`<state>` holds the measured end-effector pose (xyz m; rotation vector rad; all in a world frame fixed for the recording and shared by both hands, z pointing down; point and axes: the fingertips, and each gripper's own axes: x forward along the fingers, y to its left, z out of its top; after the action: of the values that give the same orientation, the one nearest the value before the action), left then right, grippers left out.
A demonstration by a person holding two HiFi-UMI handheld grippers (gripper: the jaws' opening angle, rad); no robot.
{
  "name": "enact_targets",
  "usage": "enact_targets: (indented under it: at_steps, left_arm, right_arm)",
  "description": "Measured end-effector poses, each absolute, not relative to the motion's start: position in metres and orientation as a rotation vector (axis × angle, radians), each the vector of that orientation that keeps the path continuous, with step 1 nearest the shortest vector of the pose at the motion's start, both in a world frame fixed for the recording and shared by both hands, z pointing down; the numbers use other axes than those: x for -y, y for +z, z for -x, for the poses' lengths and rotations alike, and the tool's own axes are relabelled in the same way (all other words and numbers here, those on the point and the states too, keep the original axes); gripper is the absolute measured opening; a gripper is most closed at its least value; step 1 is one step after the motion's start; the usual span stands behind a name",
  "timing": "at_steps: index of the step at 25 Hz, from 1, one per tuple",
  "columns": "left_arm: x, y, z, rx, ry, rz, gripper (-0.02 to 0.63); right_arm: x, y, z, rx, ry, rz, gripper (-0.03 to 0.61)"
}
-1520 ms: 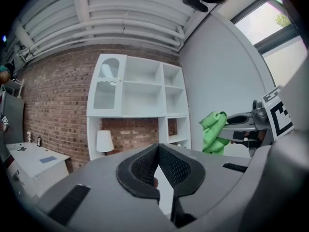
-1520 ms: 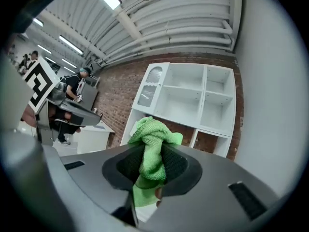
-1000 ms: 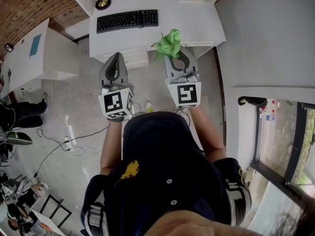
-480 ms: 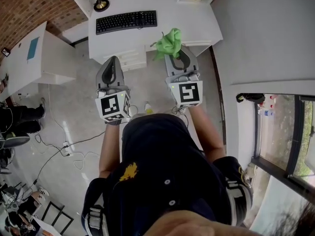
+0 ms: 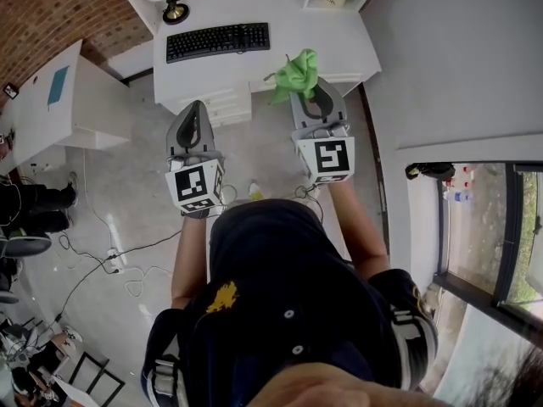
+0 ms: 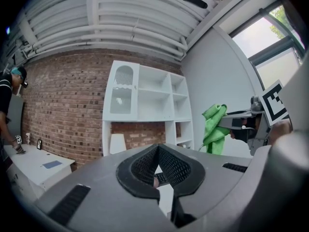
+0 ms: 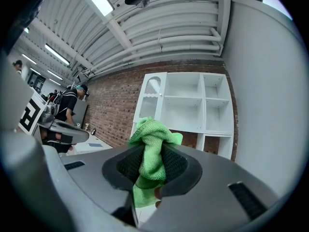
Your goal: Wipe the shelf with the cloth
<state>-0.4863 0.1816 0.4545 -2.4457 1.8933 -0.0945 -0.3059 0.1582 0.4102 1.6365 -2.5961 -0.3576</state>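
Aimed at the shelf (image 7: 193, 105), the right gripper (image 7: 152, 170) clamps the green cloth (image 7: 153, 146) for wiping — the left gripper (image 6: 161, 180), closed and empty, hangs spare.

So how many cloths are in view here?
1: the green cloth, clamped in the right gripper, which faces the white shelf unit. The left gripper is shut on nothing. Others could lie hidden.

No lettering is showing legibly. The cubes on the left gripper (image 5: 194, 113) and right gripper (image 5: 312, 100) are carrying only square black-and-white patterns; the keyboard (image 5: 218, 41) ahead is showing unreadable keys.
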Motion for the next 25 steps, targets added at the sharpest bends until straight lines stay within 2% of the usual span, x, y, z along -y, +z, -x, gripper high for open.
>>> enact_targets:
  at_steps: [25]
  left_arm:
    - [-0.19,0.463,0.495,-1.906,-0.095,2.449,0.011]
  right_arm:
    - [-0.165,0.415,0.303,2.549,-0.385,-1.643,0.074]
